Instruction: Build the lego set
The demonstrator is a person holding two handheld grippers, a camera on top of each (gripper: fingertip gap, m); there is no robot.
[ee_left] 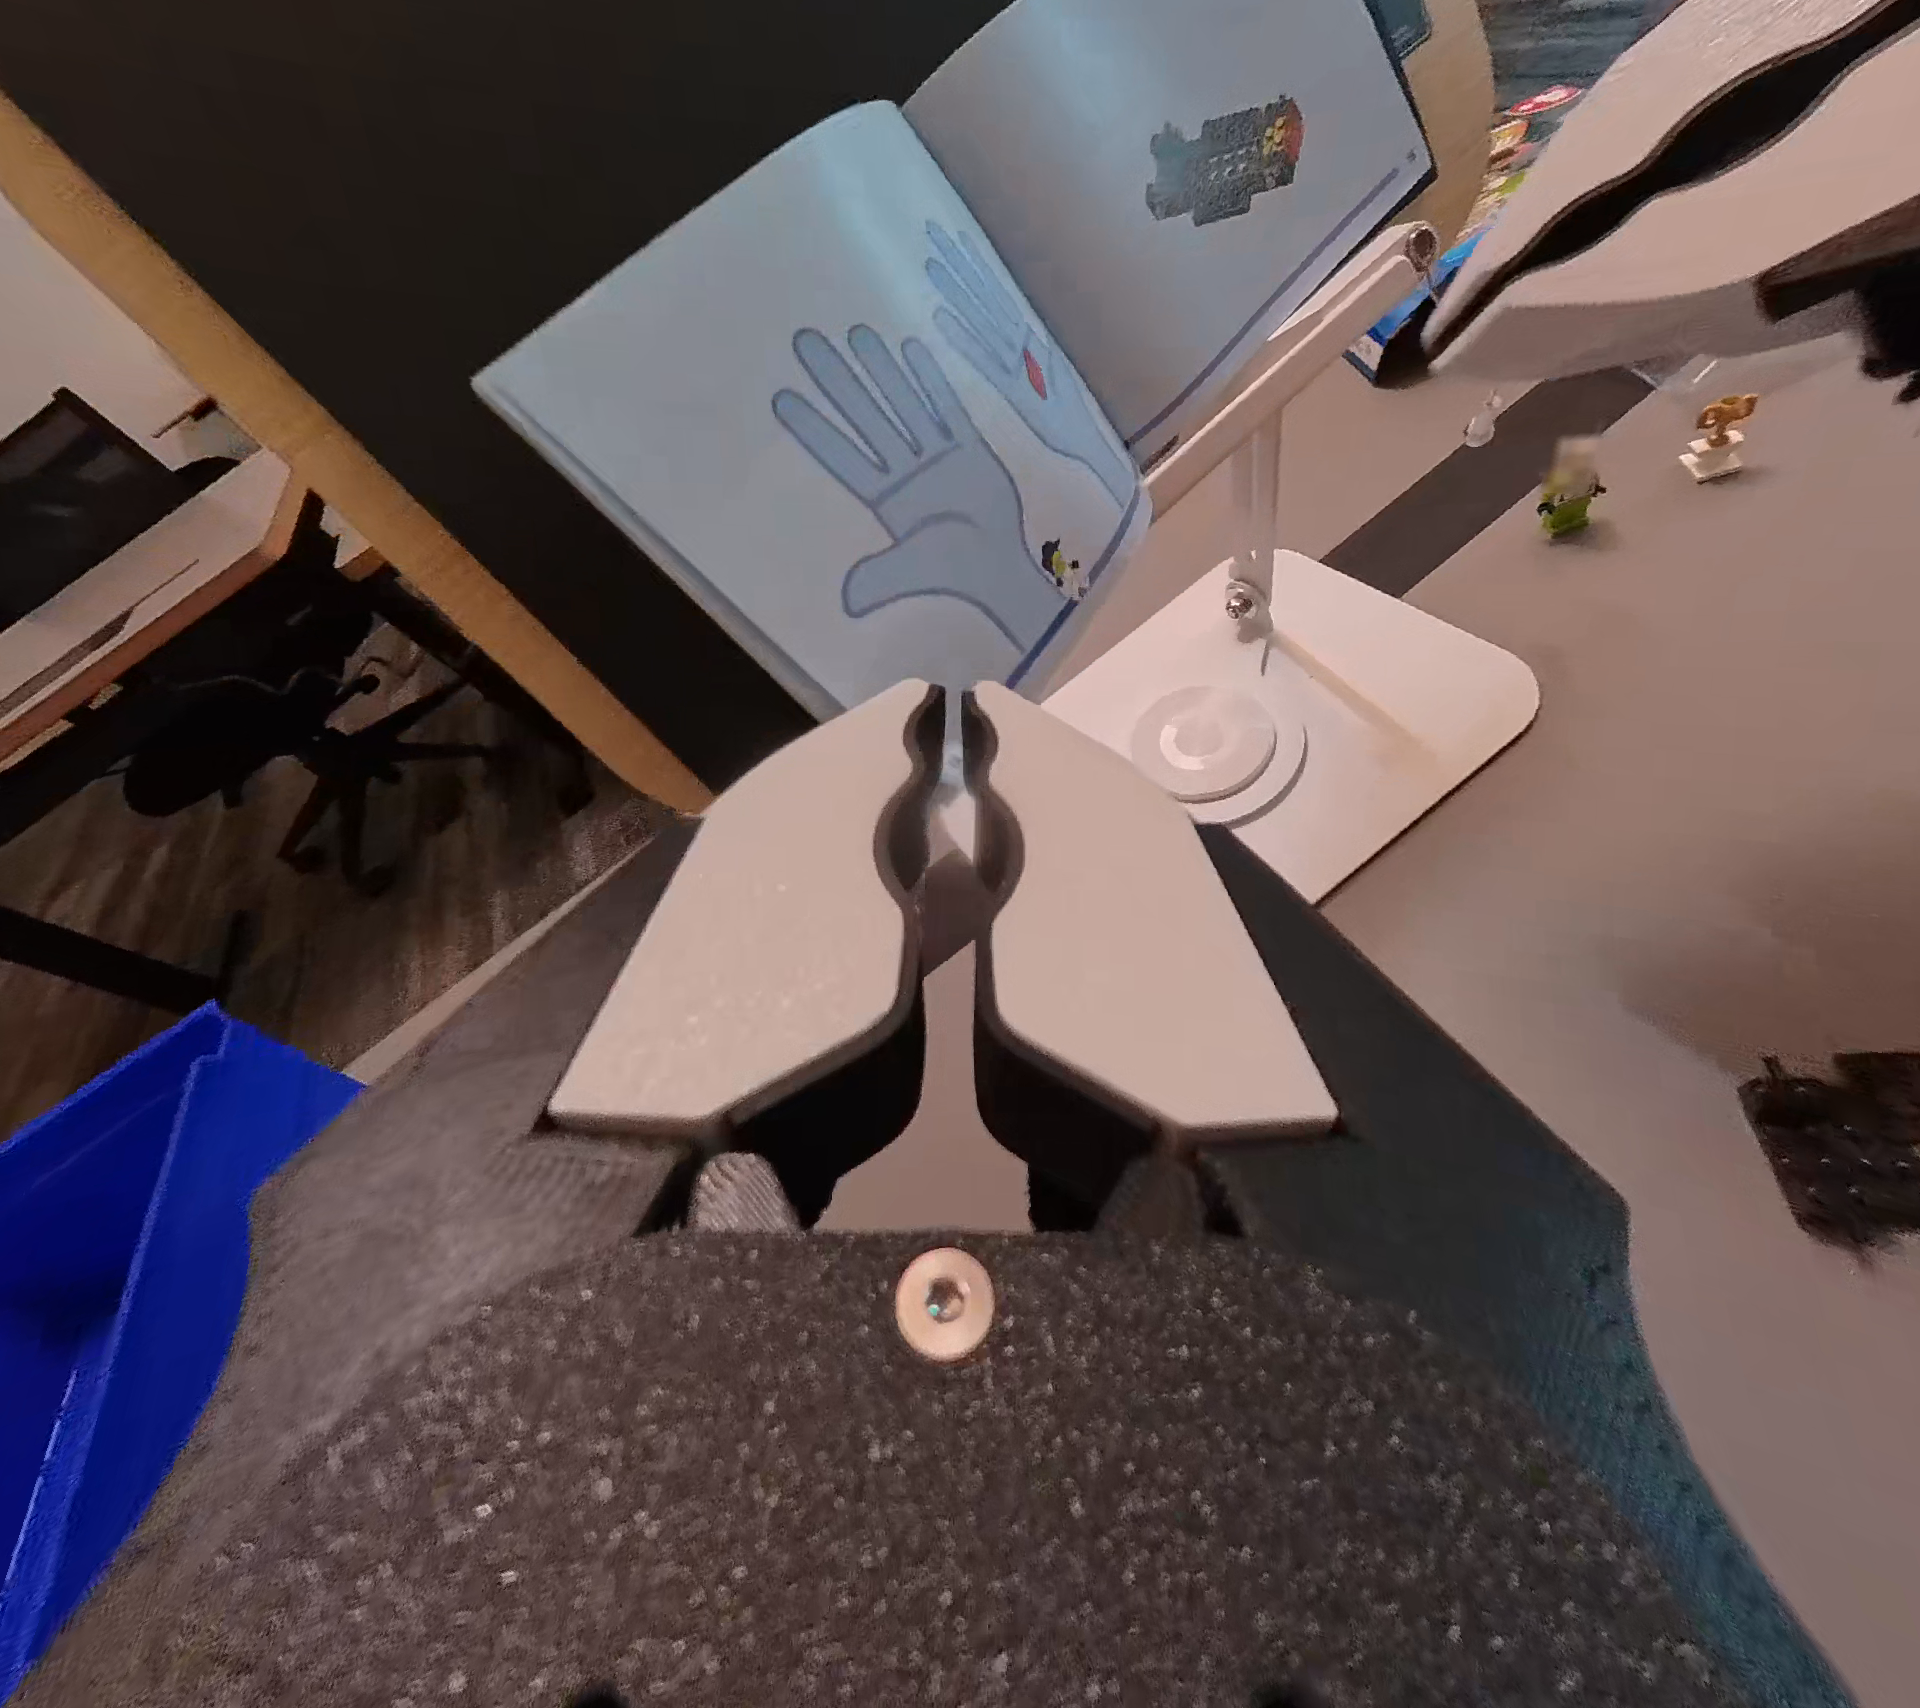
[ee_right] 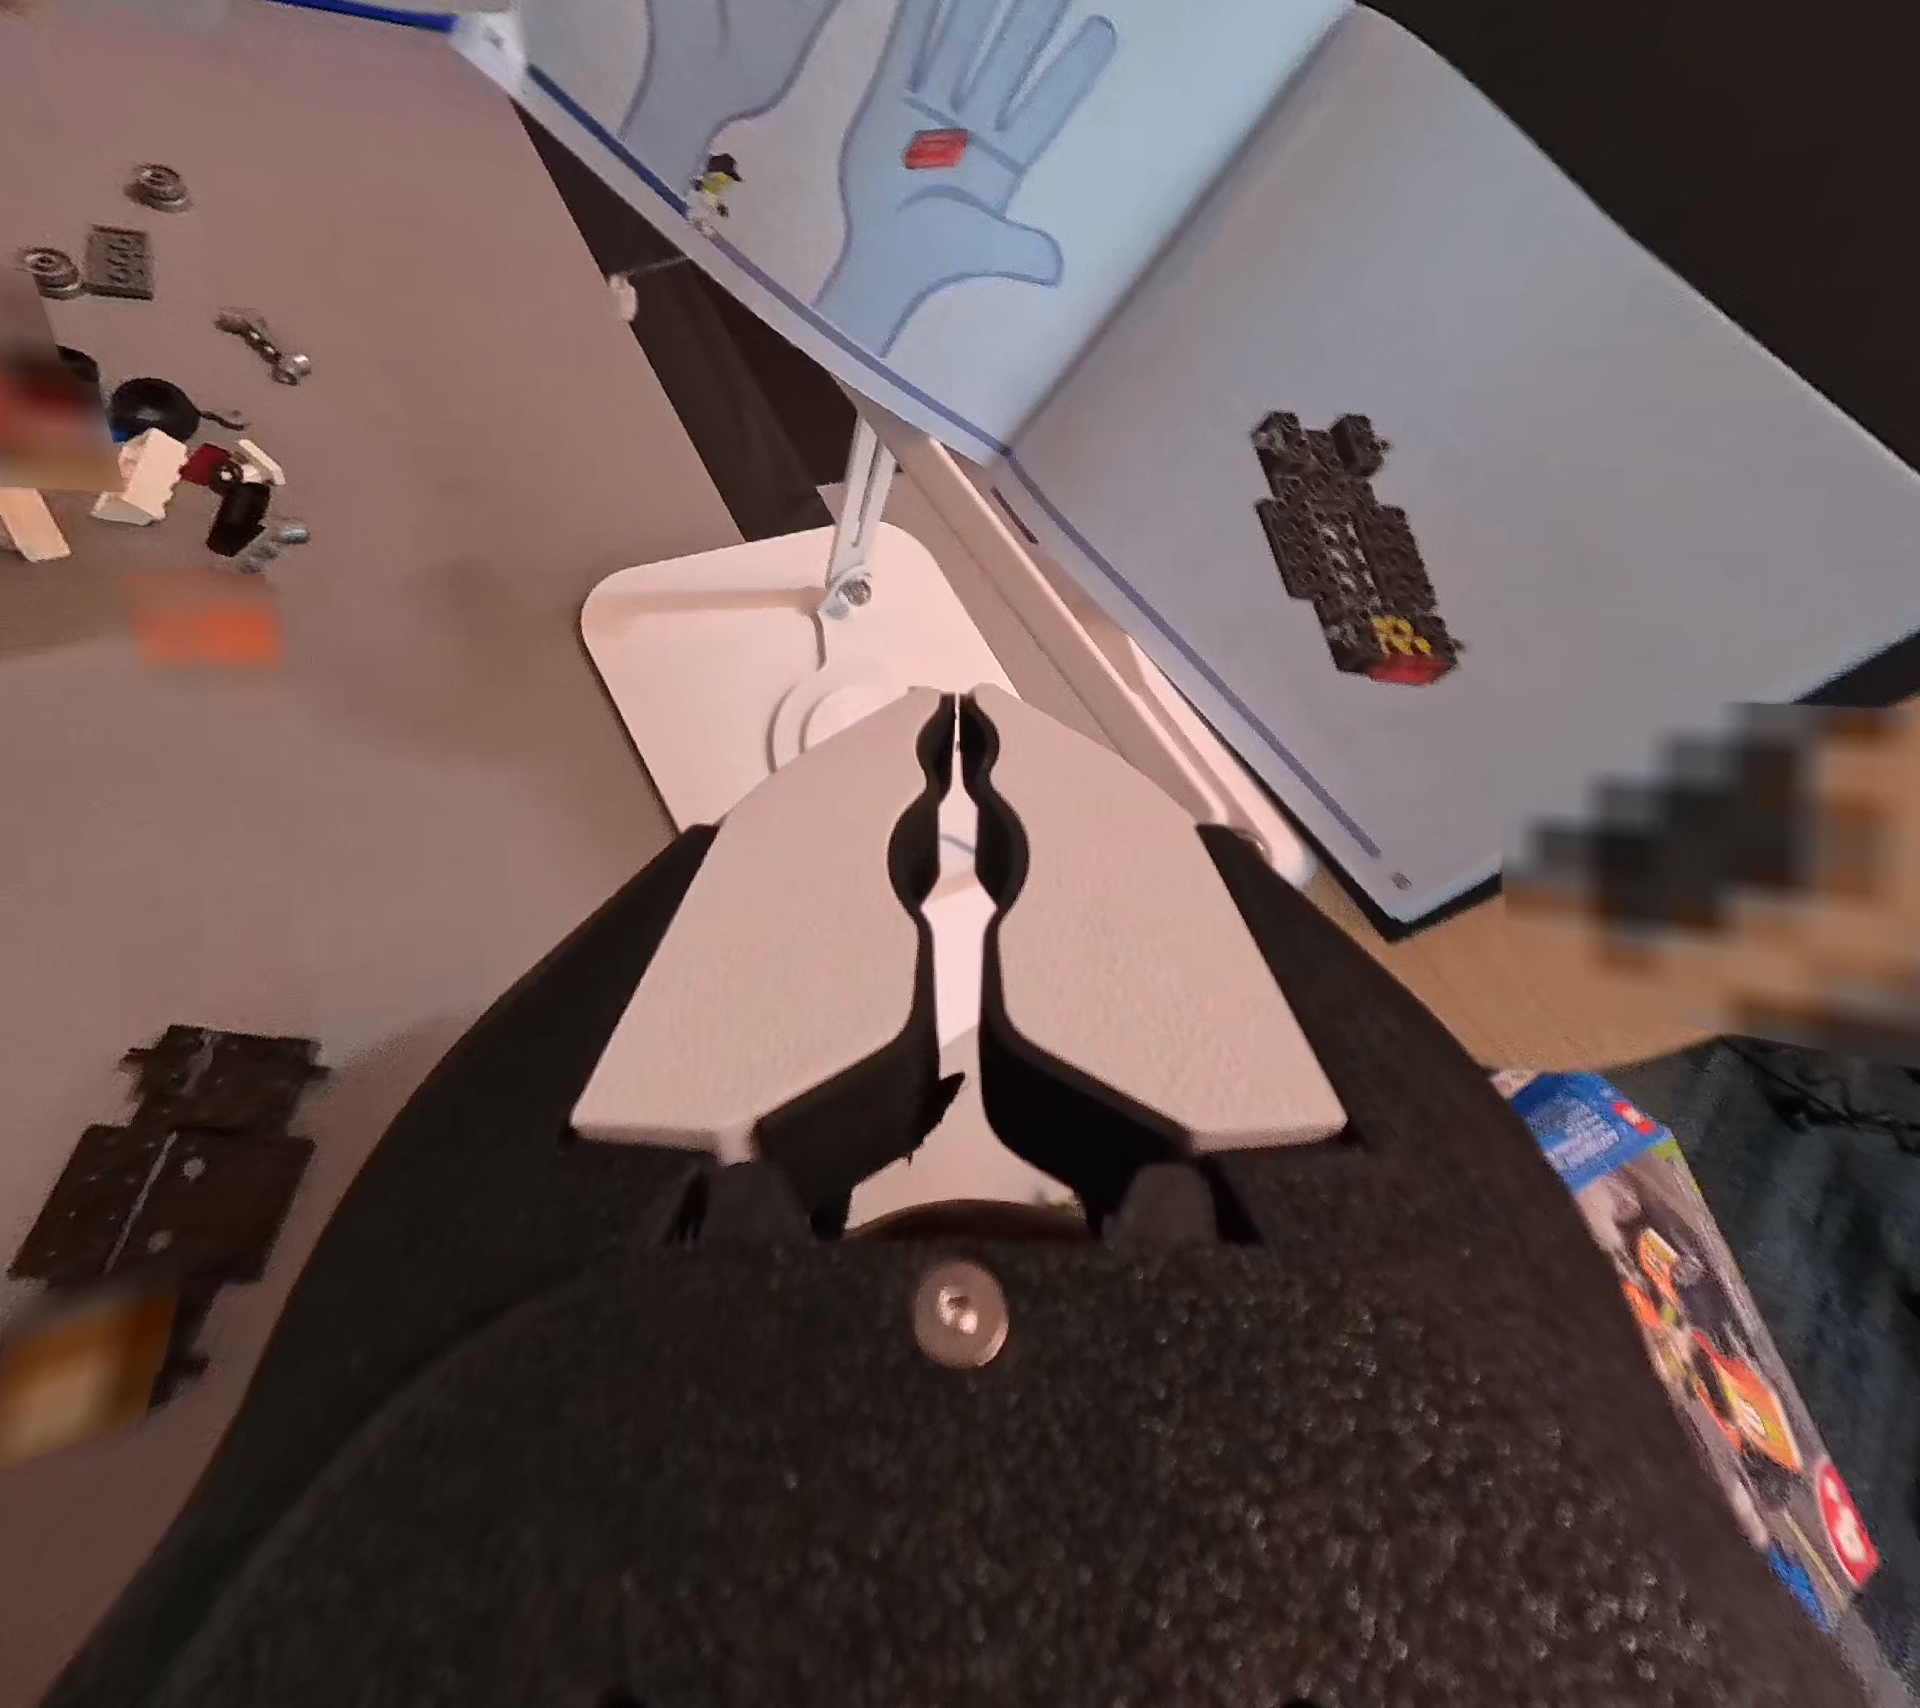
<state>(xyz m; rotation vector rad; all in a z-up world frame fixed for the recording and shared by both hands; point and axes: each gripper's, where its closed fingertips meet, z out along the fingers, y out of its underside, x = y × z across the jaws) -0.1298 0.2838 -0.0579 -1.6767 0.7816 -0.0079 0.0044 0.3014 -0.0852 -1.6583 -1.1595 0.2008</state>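
The build looks early: on the grey tabletop (ee_right: 436, 775) lies one flat black studded lego base assembly (ee_right: 171, 1159), low and without wheels or bodywork, while the open pale-blue instruction booklet (ee_right: 1195, 224) on its white metal stand (ee_right: 707, 619) pictures a taller black model with a red brick at one end. Most of the work seems left. A loose pile of small lego pieces (ee_right: 177, 453) waits well apart from the base; I count two grey round wheel hubs, one grey plate, one black tyre, a few white bricks and some dark bits, the rest too blurred to number. Also finished-looking are one green minifigure (ee_left: 1569, 500) and one small gold trophy on a white base (ee_left: 1720, 437). One colourful lego box (ee_right: 1704, 1346) lies at the right, one blue plastic bin (ee_left: 125, 1243) at the left. The left claw (ee_left: 954, 702) and the right claw (ee_right: 956, 708) each have their tips pressed together, holding nothing, both hovering before the stand.
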